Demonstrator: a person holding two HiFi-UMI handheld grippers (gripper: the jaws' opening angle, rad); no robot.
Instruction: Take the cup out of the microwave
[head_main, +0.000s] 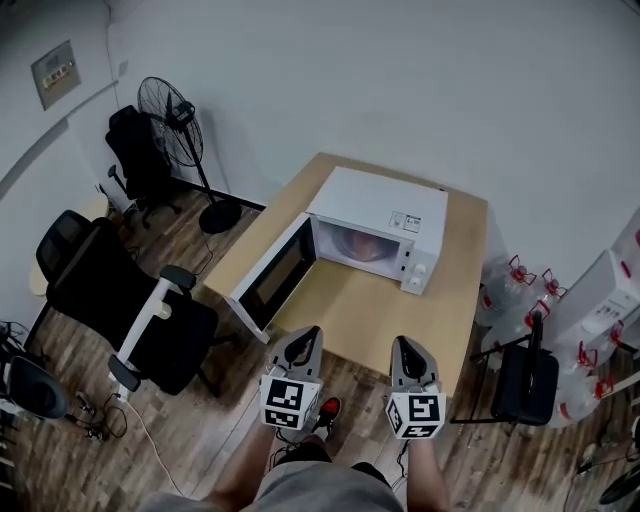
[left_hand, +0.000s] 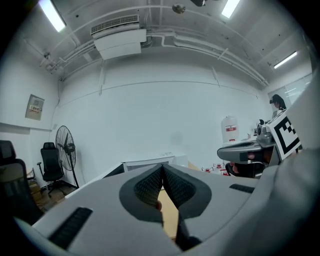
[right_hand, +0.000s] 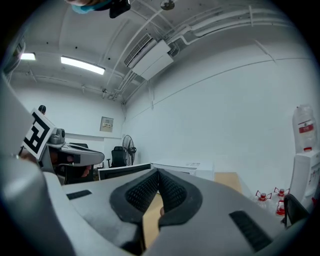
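Note:
A white microwave (head_main: 385, 215) stands on a light wooden table (head_main: 400, 320), its door (head_main: 272, 275) swung open to the left. Inside the lit cavity shows a pale pinkish shape (head_main: 350, 243); I cannot tell whether it is the cup. My left gripper (head_main: 303, 335) and right gripper (head_main: 405, 345) hover side by side at the table's near edge, pointing toward the microwave, well short of it. Both are shut with nothing between the pads. In the left gripper view the left gripper (left_hand: 162, 167) has its pads meeting. The right gripper (right_hand: 158, 172) shows the same in its own view.
A black office chair (head_main: 130, 300) stands left of the table, close to the open door. A floor fan (head_main: 170, 105) and another chair (head_main: 135, 150) are at the back left. A black folding chair (head_main: 525, 380) and several water bottles (head_main: 520, 290) crowd the right side.

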